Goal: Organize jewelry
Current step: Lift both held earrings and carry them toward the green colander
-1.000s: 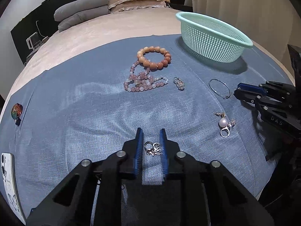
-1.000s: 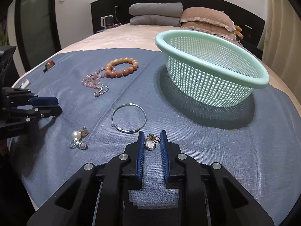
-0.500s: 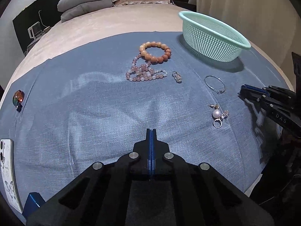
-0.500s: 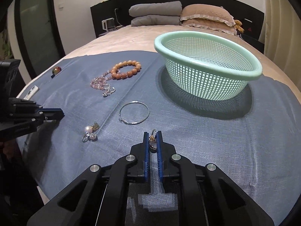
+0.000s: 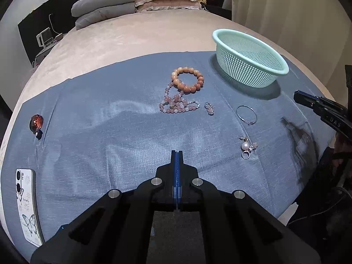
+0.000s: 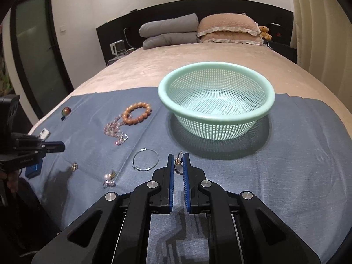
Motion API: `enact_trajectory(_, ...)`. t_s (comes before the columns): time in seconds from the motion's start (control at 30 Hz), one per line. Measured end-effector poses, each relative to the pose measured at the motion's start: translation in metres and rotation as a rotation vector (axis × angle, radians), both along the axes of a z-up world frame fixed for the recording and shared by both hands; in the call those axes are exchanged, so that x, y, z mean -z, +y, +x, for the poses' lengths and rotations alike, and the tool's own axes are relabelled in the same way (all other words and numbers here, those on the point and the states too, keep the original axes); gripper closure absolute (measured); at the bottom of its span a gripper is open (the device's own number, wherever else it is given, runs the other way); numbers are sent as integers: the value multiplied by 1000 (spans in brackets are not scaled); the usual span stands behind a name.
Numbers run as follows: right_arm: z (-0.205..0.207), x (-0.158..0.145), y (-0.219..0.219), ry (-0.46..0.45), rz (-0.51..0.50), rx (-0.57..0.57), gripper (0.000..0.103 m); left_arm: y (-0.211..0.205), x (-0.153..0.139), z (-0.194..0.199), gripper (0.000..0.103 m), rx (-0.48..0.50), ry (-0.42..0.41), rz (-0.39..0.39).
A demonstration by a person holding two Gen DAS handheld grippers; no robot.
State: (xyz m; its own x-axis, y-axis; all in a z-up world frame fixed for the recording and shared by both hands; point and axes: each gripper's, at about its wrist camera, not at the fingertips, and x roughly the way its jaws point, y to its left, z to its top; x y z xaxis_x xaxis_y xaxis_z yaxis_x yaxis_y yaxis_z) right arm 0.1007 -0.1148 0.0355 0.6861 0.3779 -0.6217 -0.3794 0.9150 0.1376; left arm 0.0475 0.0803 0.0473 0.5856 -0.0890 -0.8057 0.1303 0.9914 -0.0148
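Bedroom setting: your work surface is one blue cloth [image 5: 92,132] spread over the foot of a beige bed [image 5: 123,37], with four stacked pillows [image 6: 198,32] at the headboard.

Count on the cloth, left wrist view: one orange bead bracelet [image 5: 187,79], one pink bead strand [image 5: 176,103] touching its near edge, one small sparkly charm [image 5: 209,108] just beside the strand, one thin silver bangle [image 5: 246,114], one pearl cluster with a ring [image 5: 246,147] near the bangle. One mint basket [image 6: 216,103] stands upright at the far right of the cloth; no jewelry is visible inside it. One amber stone clip [image 5: 36,122] and one phone in a butterfly case [image 5: 27,204] lie well apart at the left edge.

Your left gripper [image 5: 176,154] is fully closed, blue pads pressed flat together. In the right wrist view one small gold piece [image 6: 74,166] lies on the cloth just below that gripper; whether the pads hold anything, you cannot tell.

Your right gripper [image 6: 178,161] is clamped on one small gold-and-stone pendant [image 6: 178,162], pinched near the fingertips, raised off the cloth just in front of the basket and beside the bangle.
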Motion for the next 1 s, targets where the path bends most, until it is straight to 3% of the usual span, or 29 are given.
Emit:
enact_trajectory(0.3,1,-14,-6,-16,6,-1,96,-4,7,-2,103,31,15,10)
enact_trajectory(0.37,1,-14,-5,-14,7,-5,96,-5,14,-2,98,29,23,28)
enact_trajectory(0.53,0,-10,-2,-7,1,-20,96,-2,28,-2,62,26,37,9)
enact_trajectory(0.67,1,-7,1,4,-6,-33,96,-5,42,2,65,8,51,55)
enact_trajectory(0.8,1,-6,2,9,-7,-38,96,-5,47,2,89,24,63,63)
enact_trajectory(1.0,-1,-8,3,6,-9,-41,96,-6,43,1,92,28,91,53)
